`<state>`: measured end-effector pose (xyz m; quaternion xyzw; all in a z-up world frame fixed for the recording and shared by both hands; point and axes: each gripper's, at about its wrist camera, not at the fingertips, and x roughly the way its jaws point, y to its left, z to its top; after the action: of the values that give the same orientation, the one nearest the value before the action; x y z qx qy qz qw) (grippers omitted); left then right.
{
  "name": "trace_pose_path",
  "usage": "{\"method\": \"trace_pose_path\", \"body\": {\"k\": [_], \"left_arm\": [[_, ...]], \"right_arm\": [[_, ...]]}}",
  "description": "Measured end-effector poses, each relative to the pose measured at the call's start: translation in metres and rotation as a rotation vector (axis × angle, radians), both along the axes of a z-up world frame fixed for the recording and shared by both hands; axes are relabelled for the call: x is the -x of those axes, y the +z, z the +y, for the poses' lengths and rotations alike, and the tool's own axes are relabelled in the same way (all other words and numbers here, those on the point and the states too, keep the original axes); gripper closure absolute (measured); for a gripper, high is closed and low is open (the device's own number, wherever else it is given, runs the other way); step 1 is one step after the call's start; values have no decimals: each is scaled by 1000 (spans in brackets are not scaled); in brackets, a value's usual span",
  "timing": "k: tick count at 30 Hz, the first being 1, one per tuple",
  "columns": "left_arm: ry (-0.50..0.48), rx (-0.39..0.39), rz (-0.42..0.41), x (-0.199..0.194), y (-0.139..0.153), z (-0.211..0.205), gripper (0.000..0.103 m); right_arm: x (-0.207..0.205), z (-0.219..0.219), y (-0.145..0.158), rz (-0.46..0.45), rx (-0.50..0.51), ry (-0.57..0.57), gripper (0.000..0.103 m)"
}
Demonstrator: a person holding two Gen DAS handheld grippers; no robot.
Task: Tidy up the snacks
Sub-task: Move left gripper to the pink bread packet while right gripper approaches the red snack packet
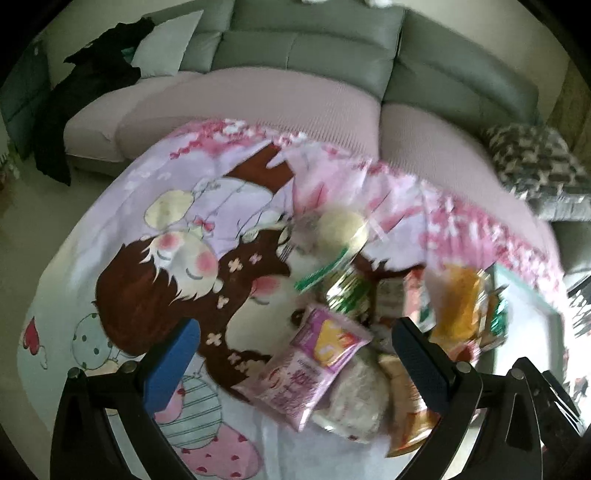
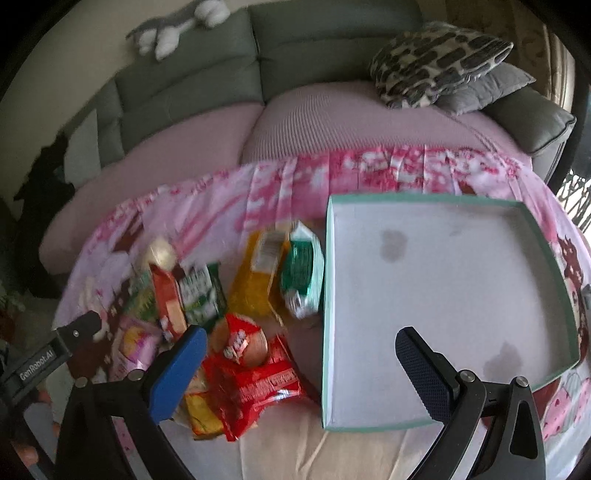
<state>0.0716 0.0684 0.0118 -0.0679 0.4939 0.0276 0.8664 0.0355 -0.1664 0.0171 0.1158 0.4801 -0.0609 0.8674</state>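
A pile of snack packets lies on a cartoon-print cloth (image 1: pixel 155 229). In the left wrist view my left gripper (image 1: pixel 295 354) is open and empty, its jaws either side of a pink packet (image 1: pixel 314 365) and a pale round snack (image 1: pixel 354 398). A yellow packet (image 1: pixel 458 306) lies further right. In the right wrist view my right gripper (image 2: pixel 299 369) is open and empty above a red packet (image 2: pixel 255 380) and the left edge of an empty mint-rimmed white box (image 2: pixel 443 288). A yellow packet (image 2: pixel 255 280) and a green packet (image 2: pixel 303 277) lie beside the box. The left gripper's tip (image 2: pixel 79 328) shows at far left.
A grey-green sofa with pink seat covers (image 2: pixel 184 155) runs behind the table. Patterned cushions (image 2: pixel 439 62) lie at its right end, dark clothing (image 1: pixel 92 96) at its left. A plush toy (image 2: pixel 177 26) sits on the sofa back.
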Motion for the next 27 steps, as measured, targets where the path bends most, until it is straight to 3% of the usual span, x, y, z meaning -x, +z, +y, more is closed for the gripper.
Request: {"method": "trace_pose_path", "body": {"k": [4, 8, 12, 14, 16, 21, 23, 27], "left_arm": [[-47, -73, 71, -1, -14, -7, 0], [-83, -90, 105, 0, -24, -12, 0], [-84, -84, 139, -3, -34, -11, 2], [-86, -84, 159, -6, -41, -12, 16], [-92, -76, 182, -7, -46, -12, 24], [-108, -69, 202, -12, -52, -16, 31], [-114, -62, 209, -13, -55, -18, 38], [-125, -78, 227, -16, -60, -22, 48]], "right_arm": [[4, 11, -19, 64, 20, 44, 0], [8, 19, -24, 75, 21, 69, 1], [9, 25, -26, 78, 19, 89, 12], [8, 29, -28, 83, 16, 104, 17], [8, 32, -29, 85, 12, 117, 20], [8, 41, -30, 84, 17, 146, 24], [8, 42, -32, 94, 11, 157, 32], [8, 44, -34, 99, 25, 164, 33]]}}
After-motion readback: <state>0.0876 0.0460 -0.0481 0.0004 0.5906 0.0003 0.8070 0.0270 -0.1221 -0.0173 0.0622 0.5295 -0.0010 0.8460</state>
